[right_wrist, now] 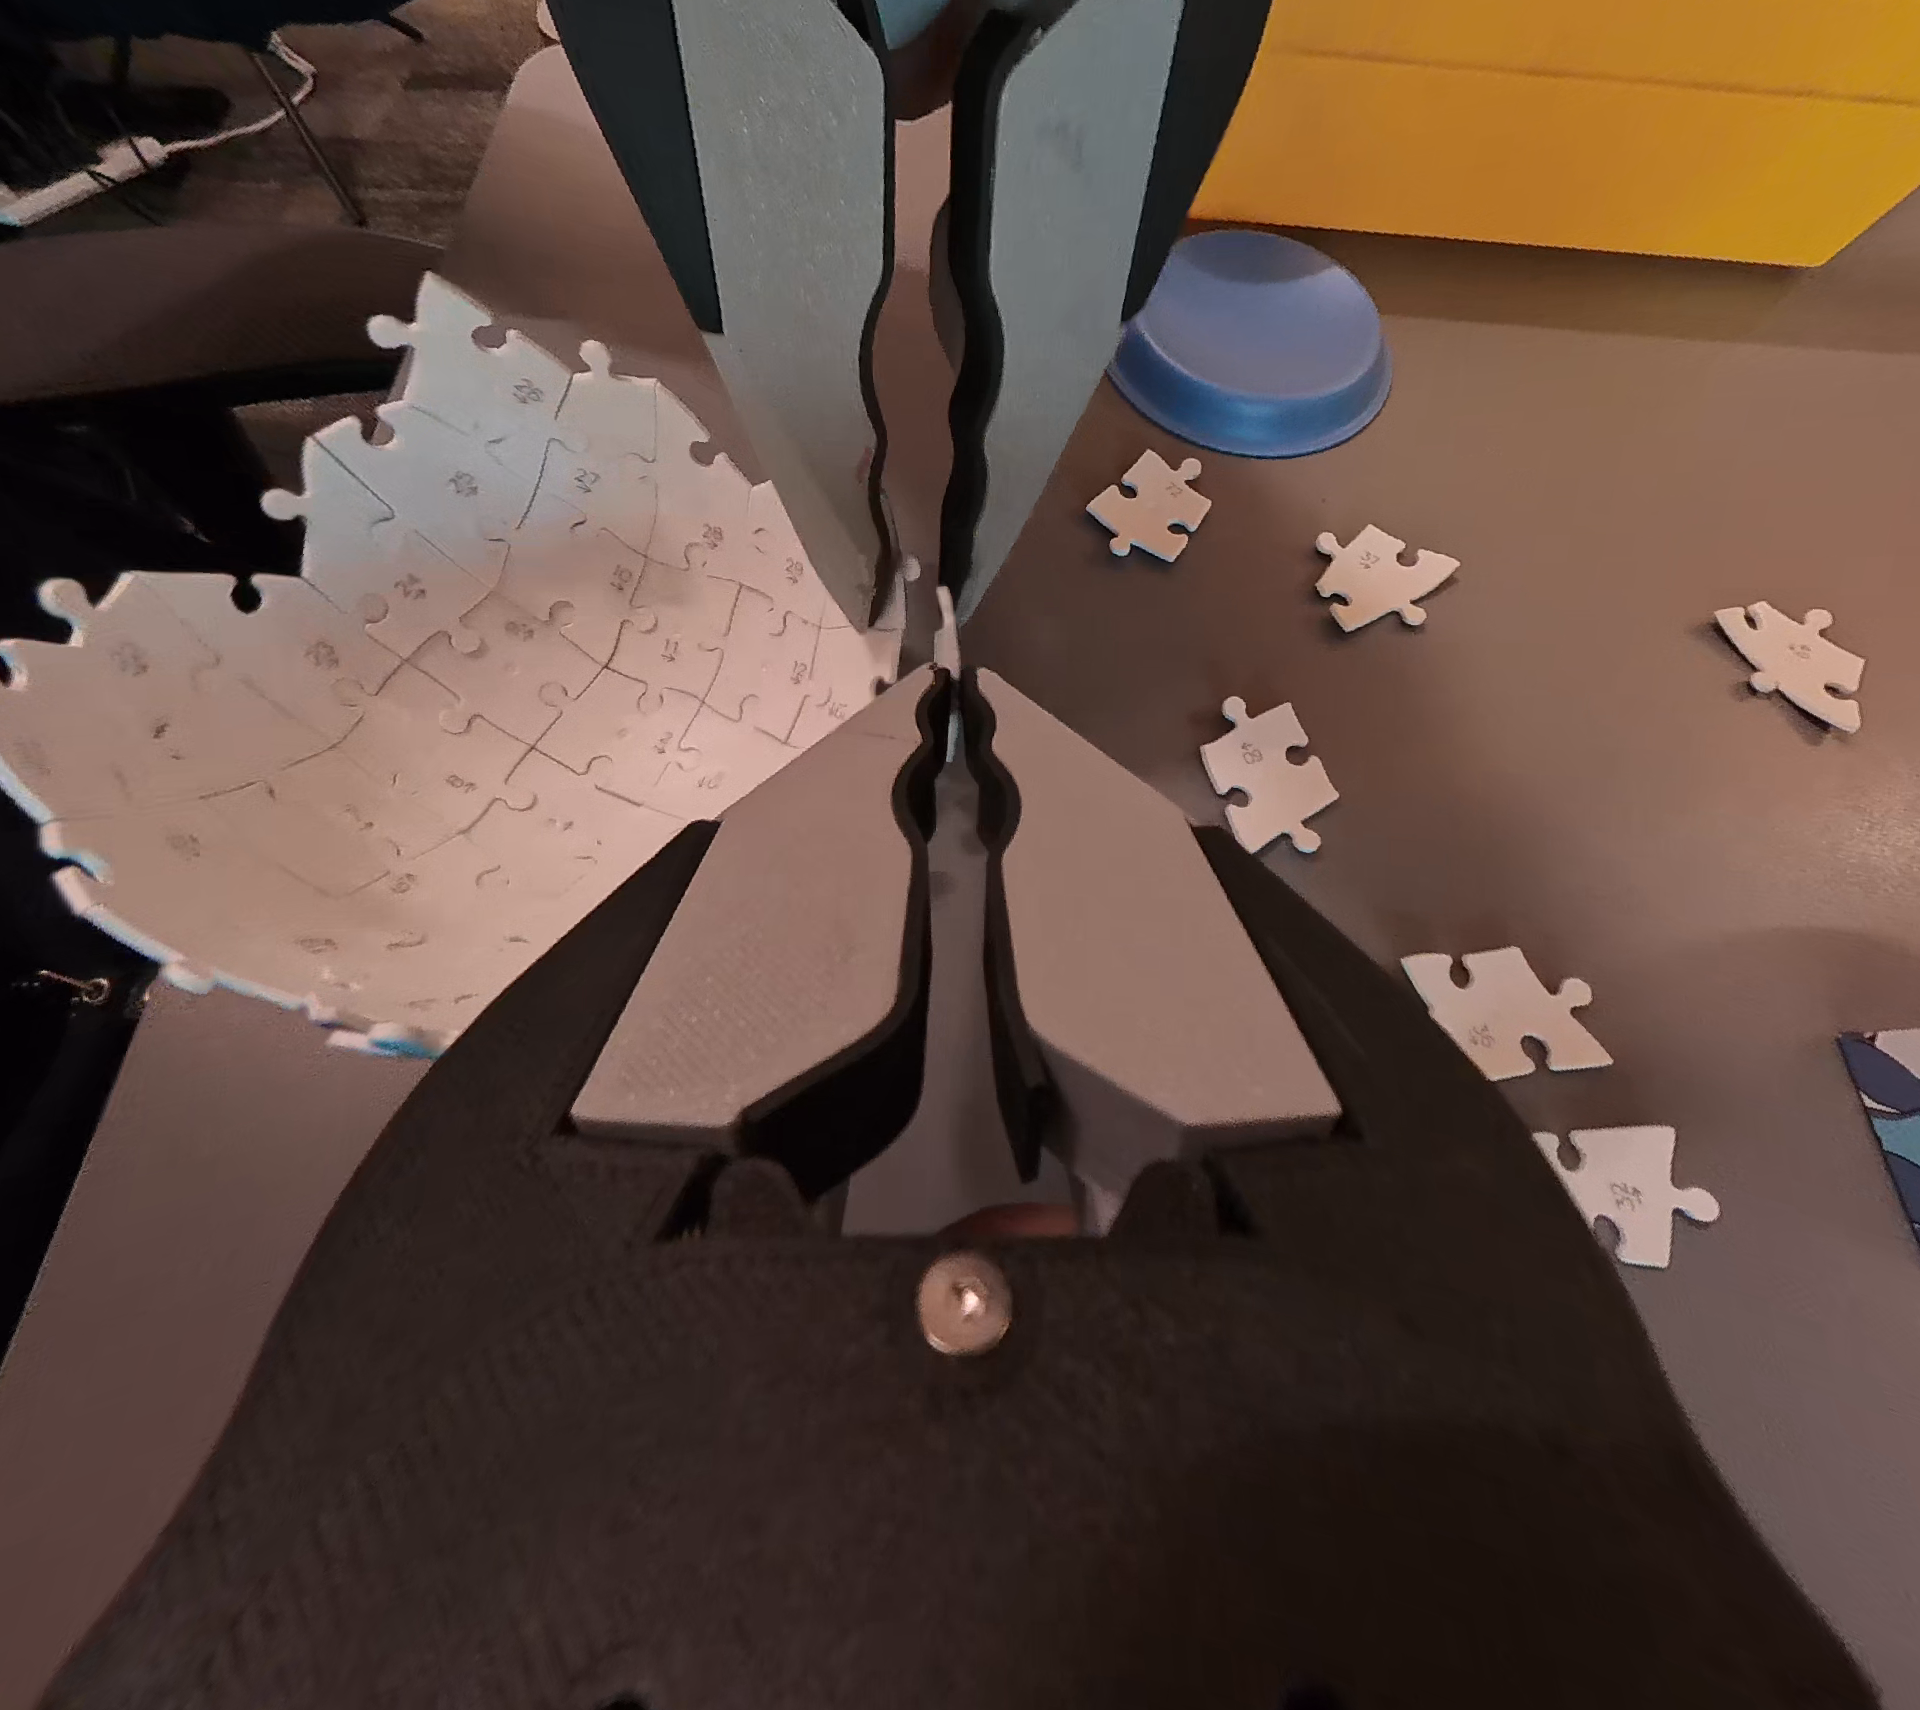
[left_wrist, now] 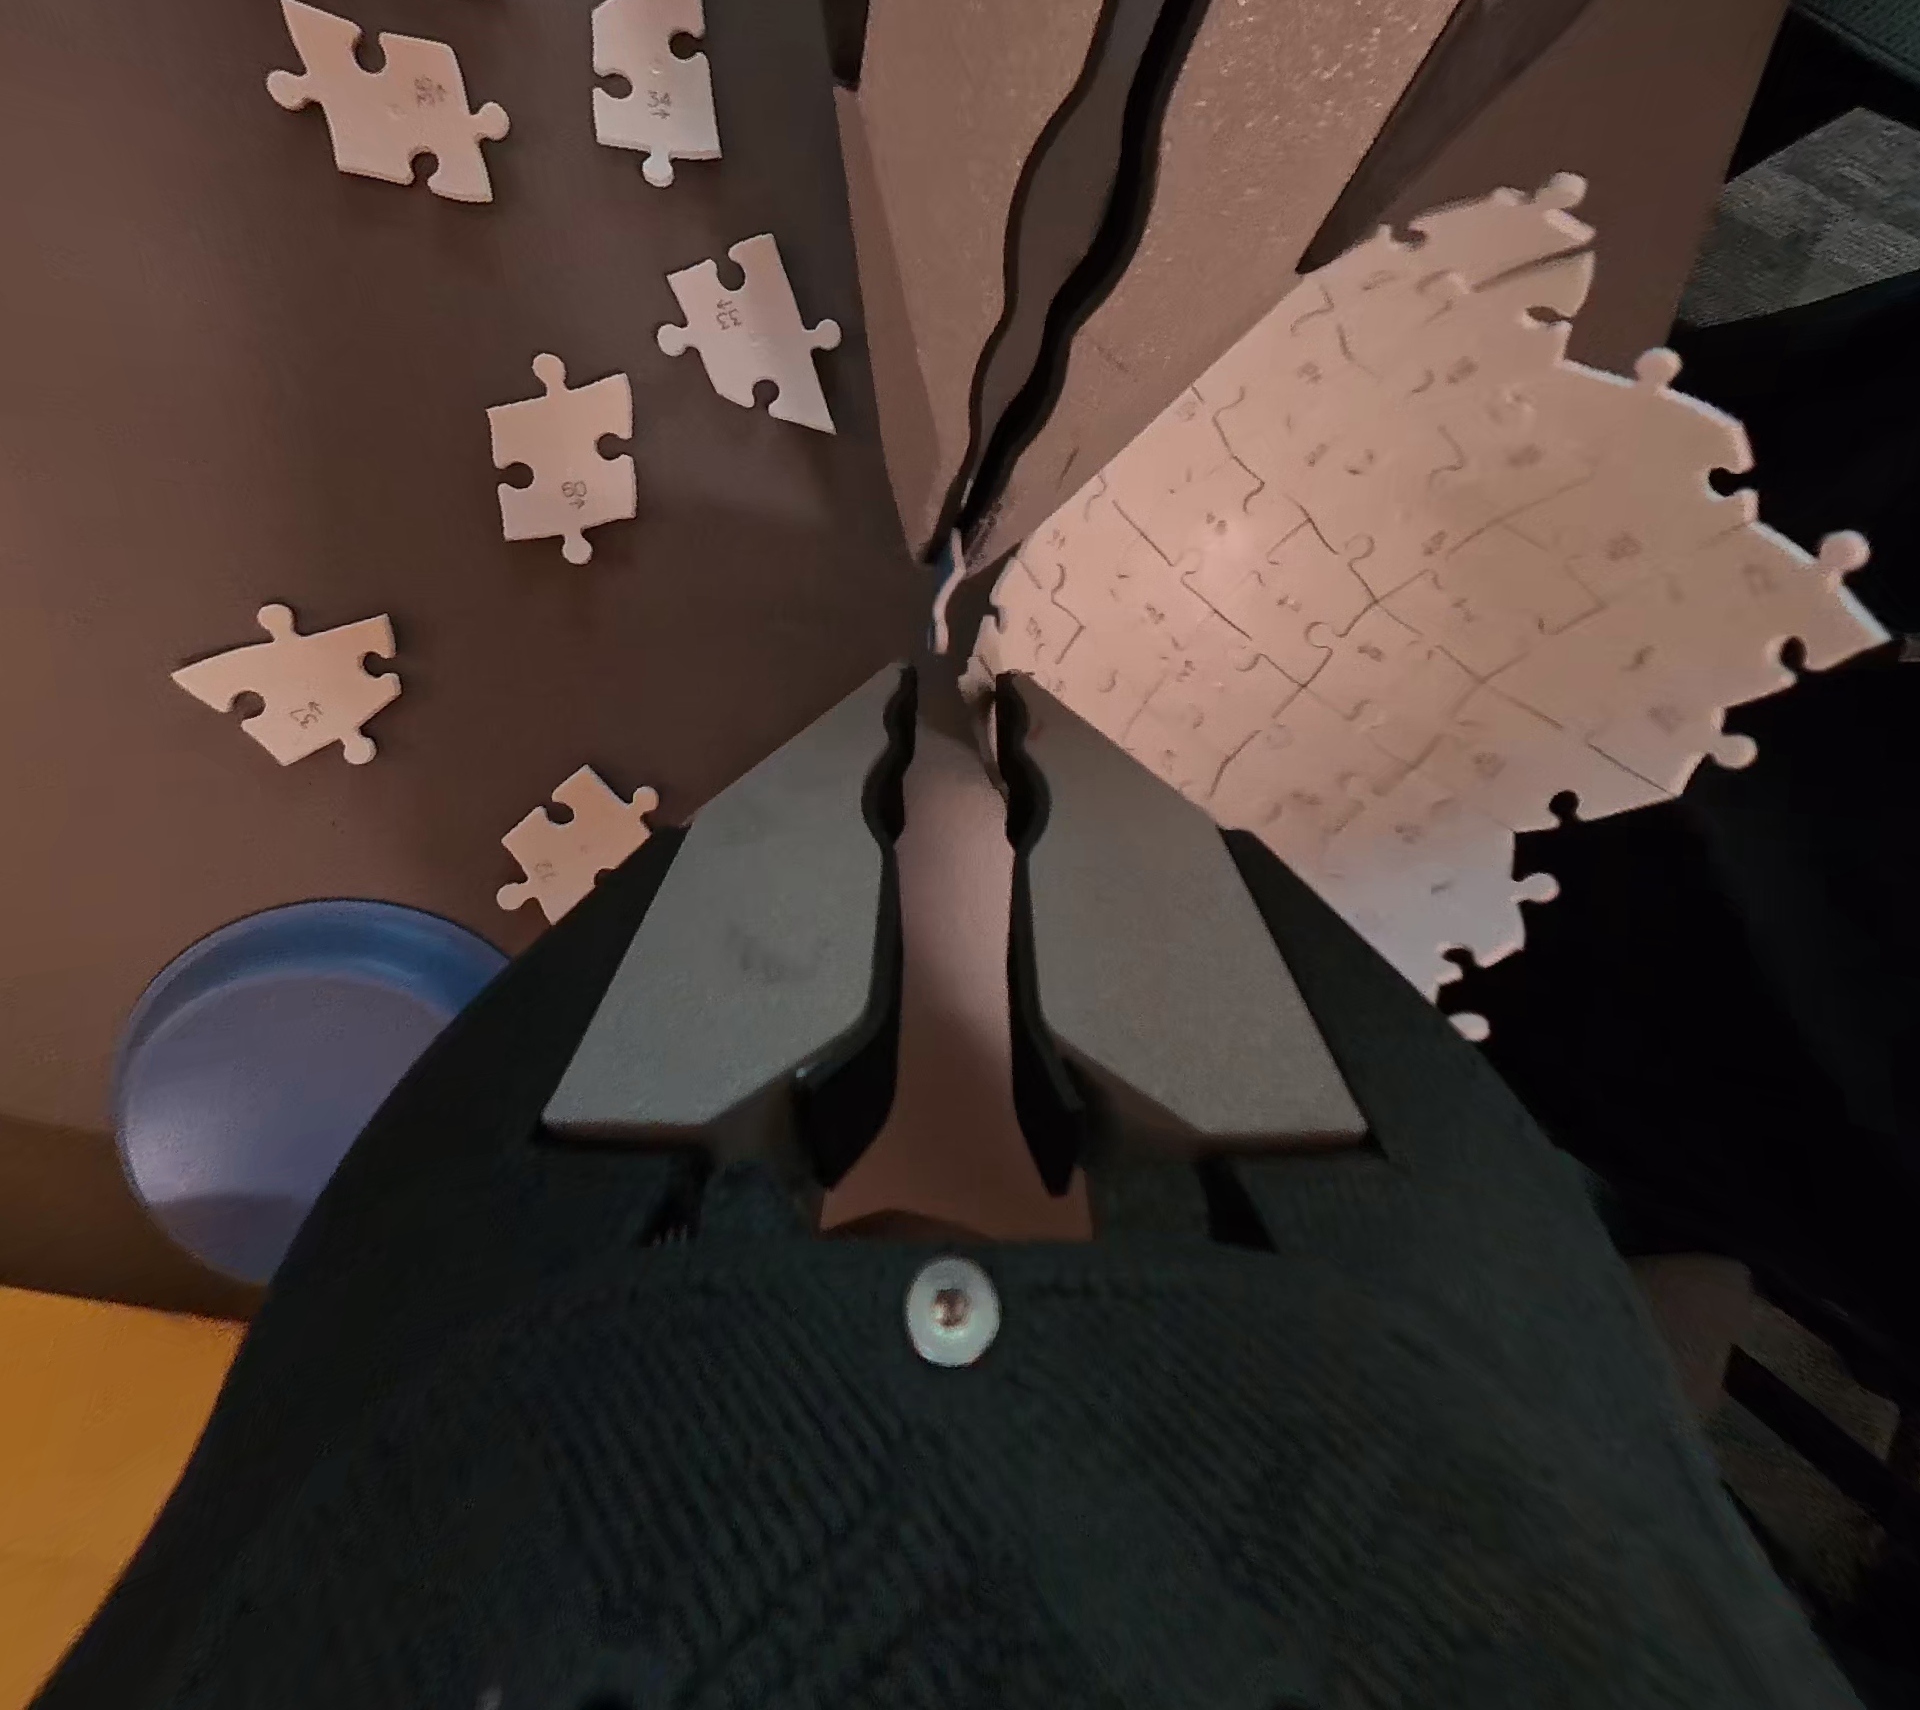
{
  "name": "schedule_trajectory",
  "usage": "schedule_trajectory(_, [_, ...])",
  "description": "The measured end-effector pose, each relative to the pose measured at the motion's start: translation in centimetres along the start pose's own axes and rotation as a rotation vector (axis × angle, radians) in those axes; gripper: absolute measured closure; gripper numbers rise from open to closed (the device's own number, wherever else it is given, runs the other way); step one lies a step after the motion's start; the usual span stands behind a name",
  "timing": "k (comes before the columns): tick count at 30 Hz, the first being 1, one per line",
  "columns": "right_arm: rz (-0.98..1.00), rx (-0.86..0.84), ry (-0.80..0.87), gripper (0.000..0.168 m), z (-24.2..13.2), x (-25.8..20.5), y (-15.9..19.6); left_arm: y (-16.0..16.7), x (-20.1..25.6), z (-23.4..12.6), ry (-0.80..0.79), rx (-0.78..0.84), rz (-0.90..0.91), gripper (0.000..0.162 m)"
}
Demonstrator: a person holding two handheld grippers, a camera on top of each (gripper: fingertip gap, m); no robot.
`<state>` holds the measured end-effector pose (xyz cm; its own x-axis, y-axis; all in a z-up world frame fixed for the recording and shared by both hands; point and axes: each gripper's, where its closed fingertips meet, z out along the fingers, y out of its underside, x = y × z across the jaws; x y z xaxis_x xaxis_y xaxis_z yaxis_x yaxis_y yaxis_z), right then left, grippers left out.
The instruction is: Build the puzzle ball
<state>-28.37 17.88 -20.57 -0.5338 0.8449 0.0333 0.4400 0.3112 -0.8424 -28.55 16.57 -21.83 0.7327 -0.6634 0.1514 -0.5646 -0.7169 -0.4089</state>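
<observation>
The half-built puzzle ball point(left_wrist: 1403, 600) is a white curved shell of joined numbered pieces, with its inside facing the camera. My left gripper point(left_wrist: 956, 684) is shut on the shell's rim and holds it up beside the table edge. In the right wrist view the shell point(right_wrist: 416, 673) is at the left, with the left gripper point(right_wrist: 920, 611) reaching down from the top. My right gripper point(right_wrist: 954, 678) is shut on a single white puzzle piece point(right_wrist: 945, 621), edge-on at the shell's rim. In the left wrist view the right gripper point(left_wrist: 961, 533) comes from above with the piece point(left_wrist: 943, 611).
Several loose white pieces point(left_wrist: 561, 455) lie face down on the brown table point(left_wrist: 156, 413), also to the right point(right_wrist: 1262, 772). A blue dish point(left_wrist: 291, 1078) point(right_wrist: 1247, 351) stands on the table. A yellow block point(right_wrist: 1558, 50) is behind it. A blue printed sheet point(right_wrist: 1886, 1110) lies at the right edge.
</observation>
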Motion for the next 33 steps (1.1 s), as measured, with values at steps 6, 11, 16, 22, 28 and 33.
schedule_trajectory(6, [0.018,0.035,-0.004,0.168,-0.4,0.1,-0.4,0.5,-0.1,0.0,-0.017,-0.002,0.006,0.152])
schedule_trajectory(11, [0.024,0.108,-0.059,0.168,-0.9,-0.9,-1.7,0.6,-0.2,0.1,-0.015,0.004,0.0,0.152])
schedule_trajectory(16, [-0.001,0.088,-0.075,0.168,-0.3,-1.4,-1.5,0.8,-0.3,0.3,-0.011,0.008,0.0,0.152])
schedule_trajectory(22, [-0.018,0.037,-0.08,0.168,0.6,-1.7,-0.7,0.8,-0.4,0.3,-0.012,0.012,0.003,0.152])
schedule_trajectory(28, [-0.009,0.025,-0.076,0.168,0.8,-1.5,-0.5,0.9,-0.5,0.1,-0.017,0.02,0.007,0.15])
schedule_trajectory(33, [-0.001,0.038,-0.08,0.168,0.6,-1.4,-0.7,1.0,-0.2,-0.9,-0.037,0.019,-0.021,0.144])
